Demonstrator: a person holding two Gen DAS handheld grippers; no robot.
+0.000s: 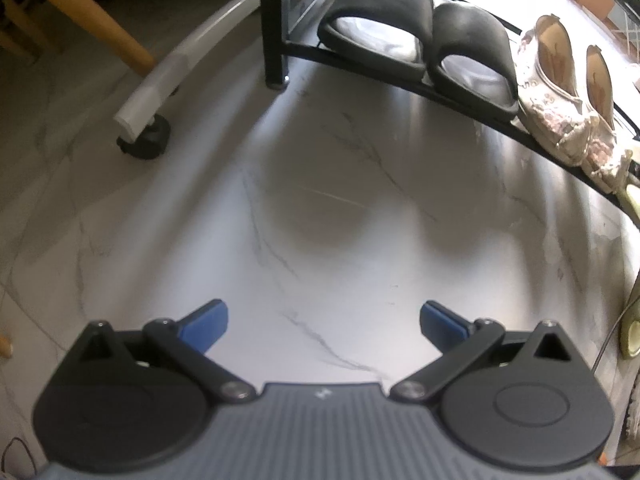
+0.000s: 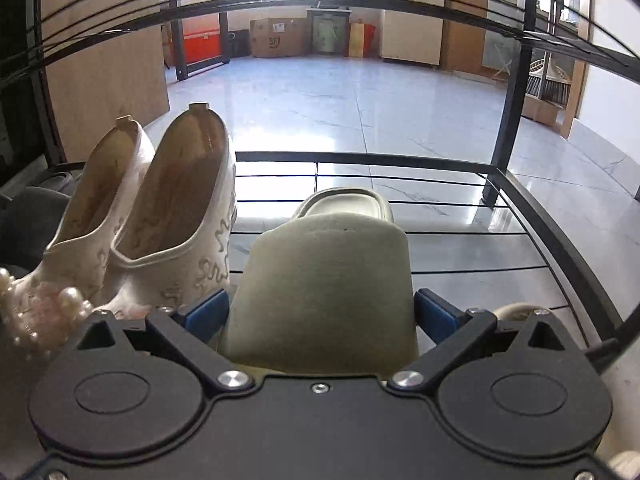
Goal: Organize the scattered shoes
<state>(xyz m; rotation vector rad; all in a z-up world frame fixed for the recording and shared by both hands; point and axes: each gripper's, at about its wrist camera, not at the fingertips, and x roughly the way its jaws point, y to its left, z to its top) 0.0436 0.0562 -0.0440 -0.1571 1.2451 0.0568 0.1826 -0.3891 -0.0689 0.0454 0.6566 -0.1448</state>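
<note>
Slipper (image 2: 324, 280) beside embroidered shoes (image 2: 176, 216)

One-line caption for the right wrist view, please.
Right gripper, jaws around a pale green slide sandal, at the black wire shoe rack beside two cream embroidered flats.

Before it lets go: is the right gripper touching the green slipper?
Touching. The right wrist view shows the right gripper with both blue fingers pressed against the sides of the green slipper.
</note>
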